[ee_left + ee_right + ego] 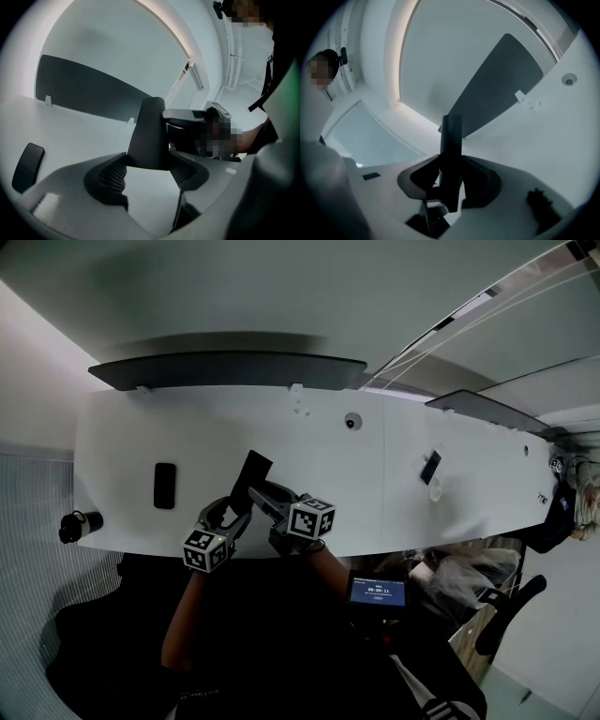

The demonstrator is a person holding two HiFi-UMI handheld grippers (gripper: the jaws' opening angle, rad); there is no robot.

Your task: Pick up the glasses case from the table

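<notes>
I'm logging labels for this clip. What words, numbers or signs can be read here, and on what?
On the screen: pale digits and a line of text, too small to read.
On the marker cubes: black-and-white square patterns only, no words.
On the glasses case: no print shows.

The glasses case [255, 470] is a flat, dark, matte slab with straight edges and squared corners; it is held clear of the white table [122, 446], standing on end and leaning, upper end toward the table's far side; its lower end sits between the pads of the left gripper [150, 169], which span its broad width; the right gripper [450, 180] clamps it across its thin edge.
</notes>
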